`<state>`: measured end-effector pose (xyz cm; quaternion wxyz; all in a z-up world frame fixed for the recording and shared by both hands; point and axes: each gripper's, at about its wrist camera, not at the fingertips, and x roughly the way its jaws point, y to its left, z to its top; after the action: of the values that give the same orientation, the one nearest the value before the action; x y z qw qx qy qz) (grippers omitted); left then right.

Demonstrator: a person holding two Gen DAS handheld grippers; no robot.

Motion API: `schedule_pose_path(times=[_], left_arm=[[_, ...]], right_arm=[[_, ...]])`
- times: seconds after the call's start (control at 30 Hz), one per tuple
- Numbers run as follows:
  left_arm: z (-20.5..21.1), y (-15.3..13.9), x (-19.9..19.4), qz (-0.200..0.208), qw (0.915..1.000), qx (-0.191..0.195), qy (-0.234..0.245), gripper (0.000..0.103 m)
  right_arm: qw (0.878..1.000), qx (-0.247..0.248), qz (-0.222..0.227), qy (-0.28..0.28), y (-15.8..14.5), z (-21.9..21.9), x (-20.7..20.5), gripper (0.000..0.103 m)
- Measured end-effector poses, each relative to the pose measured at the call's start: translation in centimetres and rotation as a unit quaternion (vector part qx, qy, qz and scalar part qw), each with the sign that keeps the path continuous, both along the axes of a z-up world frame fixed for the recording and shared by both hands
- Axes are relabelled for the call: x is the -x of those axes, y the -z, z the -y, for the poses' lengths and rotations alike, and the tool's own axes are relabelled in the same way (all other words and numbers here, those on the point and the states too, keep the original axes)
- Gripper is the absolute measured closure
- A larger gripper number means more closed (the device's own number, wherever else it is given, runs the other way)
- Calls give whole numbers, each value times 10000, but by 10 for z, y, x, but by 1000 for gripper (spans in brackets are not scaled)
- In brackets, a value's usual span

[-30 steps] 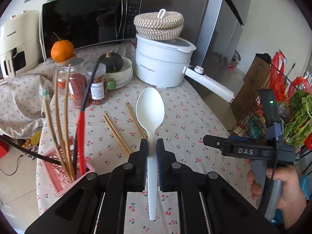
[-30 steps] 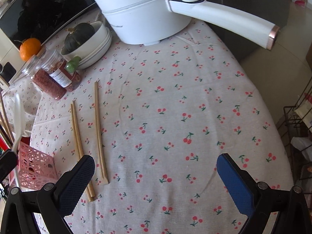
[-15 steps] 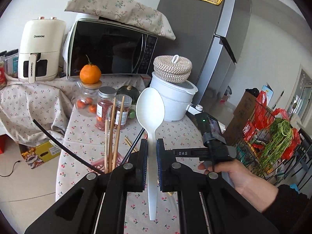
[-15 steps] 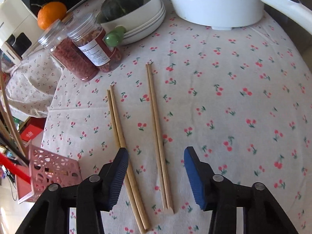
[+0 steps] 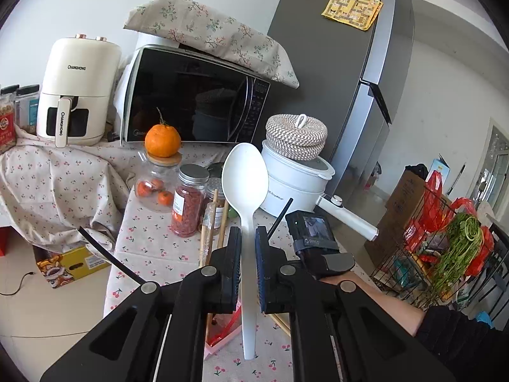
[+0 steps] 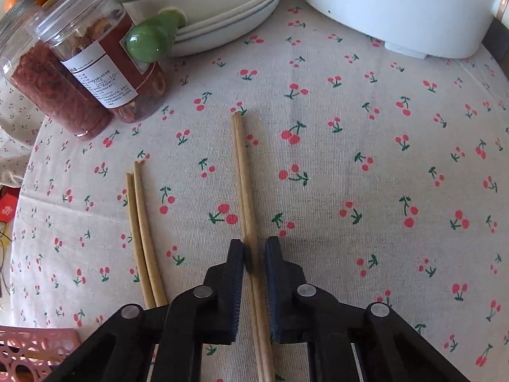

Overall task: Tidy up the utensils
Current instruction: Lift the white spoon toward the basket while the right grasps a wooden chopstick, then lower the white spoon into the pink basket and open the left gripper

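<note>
My left gripper (image 5: pixel 247 242) is shut on a white plastic spoon (image 5: pixel 245 178), held upright above the table, bowl up. Below it stands a pink perforated utensil basket (image 5: pixel 222 324) with wooden chopsticks (image 5: pixel 206 235) and black sticks in it. My right gripper (image 6: pixel 255 254) is low over the cherry-print tablecloth (image 6: pixel 350 159). Its jaws stand narrowly around a pair of wooden chopsticks (image 6: pixel 243 172) lying on the cloth, with a small gap on the right side. A second pair of chopsticks (image 6: pixel 141 229) lies to the left. The basket's corner (image 6: pixel 28 350) shows at the lower left.
Two jars of red dried goods (image 6: pixel 79 73), stacked white bowls (image 6: pixel 222 22) with a green handle (image 6: pixel 152 38) and a white electric pot (image 6: pixel 397 6) stand beyond the chopsticks. A microwave (image 5: pixel 194 102), air fryer (image 5: pixel 76 89), fridge (image 5: pixel 334 79) and orange (image 5: pixel 162 141) are behind.
My left gripper has lifted the spoon higher and tilted up. My right gripper has come down and forward, and its jaws have narrowed around the right pair of chopsticks.
</note>
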<state>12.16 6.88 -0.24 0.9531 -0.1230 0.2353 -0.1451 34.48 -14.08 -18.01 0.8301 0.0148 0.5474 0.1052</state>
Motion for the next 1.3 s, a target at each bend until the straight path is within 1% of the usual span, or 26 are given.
schedule_pose_path(times=[0.1, 0.2, 0.33, 0.5, 0.67, 0.8, 0.87, 0.93, 1.0, 1.13, 1.23, 1.3], left_arm=[[2, 5, -5, -7, 10000, -31, -41, 94], [4, 10, -11, -75, 9999, -34, -93, 94], [5, 15, -14, -131, 9999, 3, -111, 94], [6, 18, -15, -71, 9998, 47, -168, 94], [15, 23, -11, 232, 9989, -305, -271, 94], [24, 33, -13, 478, 9964, -599, -373, 94], [27, 38, -16, 539, 9947, -765, -419, 94], [29, 44, -21, 536, 9935, -879, -481, 94], [30, 49, -25, 525, 9928, -946, -515, 94], [34, 62, -28, 472, 9921, -1093, -405, 94], [36, 77, -27, 286, 9898, -1341, -383, 94], [35, 81, -24, 196, 9903, -1329, -342, 94]], right_arm=[[10000, -22, 18, 33, -2, 3, 5, 100], [9994, -282, 195, 88, -14, 16, 15, 100], [9968, -575, 547, 124, -44, 32, 36, 100], [9905, -895, 1027, 212, -83, 47, 78, 99], [9829, -1270, 1316, 204, -114, 60, 121, 99], [9793, -1342, 1508, 131, -125, 59, 149, 99], [9767, -1460, 1561, 165, -130, 60, 158, 99], [9732, -1585, 1660, 179, -137, 62, 166, 99], [9713, -1564, 1787, 147, -143, 60, 171, 99], [9686, -1479, 1996, 43, -151, 56, 178, 99], [9664, -1513, 2077, -40, -155, 53, 182, 99], [9647, -1502, 2159, -116, -160, 49, 185, 99]])
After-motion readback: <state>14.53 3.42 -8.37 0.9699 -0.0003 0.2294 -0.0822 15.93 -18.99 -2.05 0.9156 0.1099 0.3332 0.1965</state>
